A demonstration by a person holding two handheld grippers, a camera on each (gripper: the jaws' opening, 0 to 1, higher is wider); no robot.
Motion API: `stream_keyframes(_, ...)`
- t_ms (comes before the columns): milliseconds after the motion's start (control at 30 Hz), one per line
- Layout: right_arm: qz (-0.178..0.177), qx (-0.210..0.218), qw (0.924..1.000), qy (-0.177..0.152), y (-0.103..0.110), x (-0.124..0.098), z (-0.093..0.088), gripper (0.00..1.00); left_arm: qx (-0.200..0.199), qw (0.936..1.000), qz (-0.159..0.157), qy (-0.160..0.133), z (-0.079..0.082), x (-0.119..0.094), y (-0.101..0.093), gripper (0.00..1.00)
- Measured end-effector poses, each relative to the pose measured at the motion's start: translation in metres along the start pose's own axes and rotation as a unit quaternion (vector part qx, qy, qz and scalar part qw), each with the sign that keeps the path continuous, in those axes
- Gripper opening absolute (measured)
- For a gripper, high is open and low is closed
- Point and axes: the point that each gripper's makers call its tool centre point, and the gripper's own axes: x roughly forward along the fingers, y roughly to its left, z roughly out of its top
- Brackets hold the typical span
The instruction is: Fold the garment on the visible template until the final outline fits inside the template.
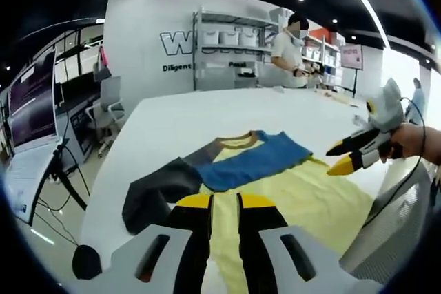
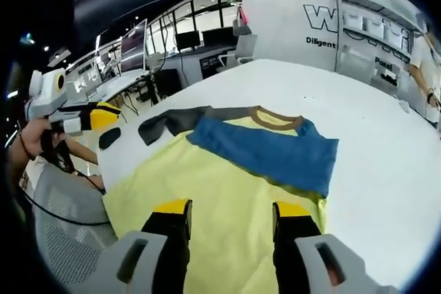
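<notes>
Yellow cloth is filling the lower middle of both views: a shirt (image 1: pixel 303 194) is lying flat on the white desk (image 1: pixel 179 125), its body yellow, one sleeve grey and the other blue. No template outline is distinguishable under it.

Going left to right in the left gripper view, the grey sleeve (image 1: pixel 155 191) is stretching out toward the left of centre, still unfolded. Just right of it, the blue sleeve (image 1: pixel 251 160) is lying folded in across the chest below the brown collar (image 1: pixel 238 141), probably to pull that side inside the wanted outline. At the bottom, the left hand-held gripper (image 1: pixel 224 204) is hanging released over the yellow cloth, jaws apart and grasping nothing. At the right edge, the right hand-held gripper (image 1: pixel 351 155) is hovering off the far side of the shirt in a person's hand (image 1: pixel 413 141); its jaws seem slightly parted with nothing between them. Another person is standing by shelves (image 1: pixel 231 46) at the upper centre.

In the right gripper view, the left hand-held gripper (image 2: pixel 103 116) is showing at the left edge near the grey sleeve (image 2: pixel 172 122), which looks like the next part to fold. The right hand-held gripper (image 2: pixel 231 215) is open at the bottom, over the yellow hem area, with the blue sleeve (image 2: pixel 275 153) lying beyond it.
</notes>
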Motion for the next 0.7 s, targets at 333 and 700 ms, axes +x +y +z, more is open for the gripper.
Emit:
stream_keyframes(333,-0.033,0.022,0.9992,0.004,-0.035,0.005,-0.005,0.43,0.008,0.9998,0.0,0.018,-0.009,0.016,0.009,0.09)
stream_keyframes(700,-0.058,0.022,0.9981,-0.003,-0.075,0.018,0.02,0.44,0.025,0.9955,-0.075,0.053,-0.026,0.036,-0.037,0.1)
